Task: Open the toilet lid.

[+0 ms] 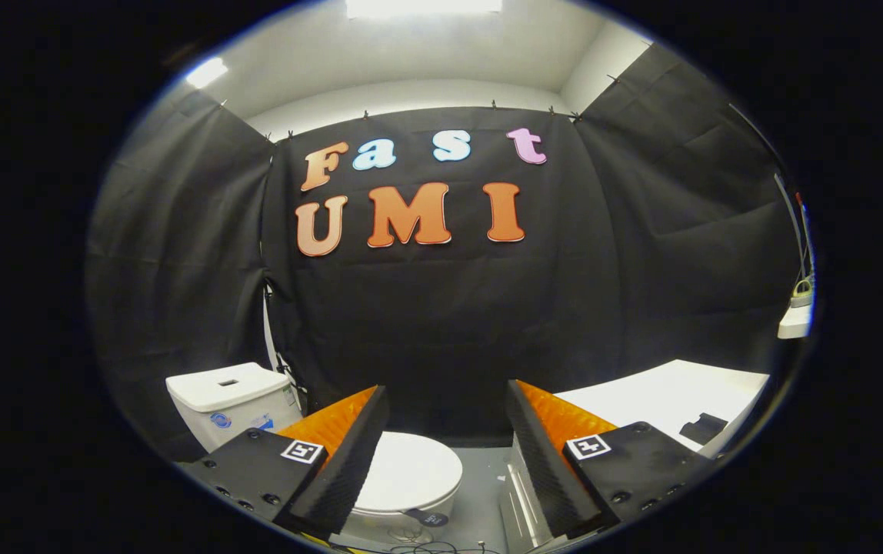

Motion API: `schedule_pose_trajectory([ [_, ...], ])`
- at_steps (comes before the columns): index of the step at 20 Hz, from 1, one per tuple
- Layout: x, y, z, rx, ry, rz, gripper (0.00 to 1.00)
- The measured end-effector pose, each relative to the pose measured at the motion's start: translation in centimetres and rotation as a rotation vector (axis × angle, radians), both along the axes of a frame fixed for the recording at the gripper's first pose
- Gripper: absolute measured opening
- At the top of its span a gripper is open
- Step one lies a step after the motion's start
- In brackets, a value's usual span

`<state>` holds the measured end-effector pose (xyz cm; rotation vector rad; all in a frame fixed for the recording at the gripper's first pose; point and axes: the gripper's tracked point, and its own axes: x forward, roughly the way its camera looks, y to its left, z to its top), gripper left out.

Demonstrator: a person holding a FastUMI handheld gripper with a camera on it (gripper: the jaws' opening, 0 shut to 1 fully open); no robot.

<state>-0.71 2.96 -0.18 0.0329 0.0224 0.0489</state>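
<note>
A white toilet stands low against the black cloth wall. Its tank (pixel 230 400) rises beyond my left finger. The white lid (pixel 413 471) lies flat and shut over the bowl, below and just ahead of the fingers, nearer the left one. A small dark tab (pixel 426 518) sits at the lid's front edge. My gripper (pixel 445 431) hovers above the toilet, open, with a wide gap and nothing between the black ribbed pads (pixel 349 462).
A white table (pixel 672 396) stands beyond the right finger, with a small black object (pixel 701 428) on it. A grey floor strip (pixel 480 492) and a metal bracket (pixel 522 496) lie beside the toilet. Thin cables lie on the floor by the bowl's front.
</note>
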Motion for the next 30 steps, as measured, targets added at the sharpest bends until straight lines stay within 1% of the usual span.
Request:
schedule_pose_trajectory([
  [3, -0.2, 0.6, 0.3, -0.001, -0.011, 0.017, 0.99],
  [5, -0.2, 1.6, 0.2, 0.021, -0.008, 0.036, 0.99],
  [8, 0.1, 3.1, -0.7, -0.01, 0.009, 0.057, 1.0],
  [10, 0.8, 3.4, -1.6, -0.024, 0.03, 0.04, 1.0],
  [11, 1.4, 3.4, -2.2, -0.002, 0.046, 0.013, 1.0],
  [13, 2.4, 3.7, -2.7, 0.091, 0.051, -0.035, 1.0],
  [14, 2.9, 3.9, -3.3, 0.137, 0.053, -0.045, 1.0],
  [17, 4.6, 4.1, -7.5, 0.214, 0.094, -0.071, 1.0],
  [22, 5.5, 0.2, -14.9, 0.301, 0.18, -0.184, 0.98],
  [25, 3.0, -0.1, -20.9, 0.411, 0.311, -0.207, 0.98],
  [26, 2.5, -0.6, -22.8, 0.462, 0.35, -0.238, 0.98],
  [28, 2.6, -1.2, -26.4, 0.557, 0.431, -0.274, 0.98],
  [29, 2.8, -1.1, -28.0, 0.569, 0.475, -0.283, 0.98],
  [30, 2.4, -1.4, -29.5, 0.6, 0.516, -0.311, 0.98],
])
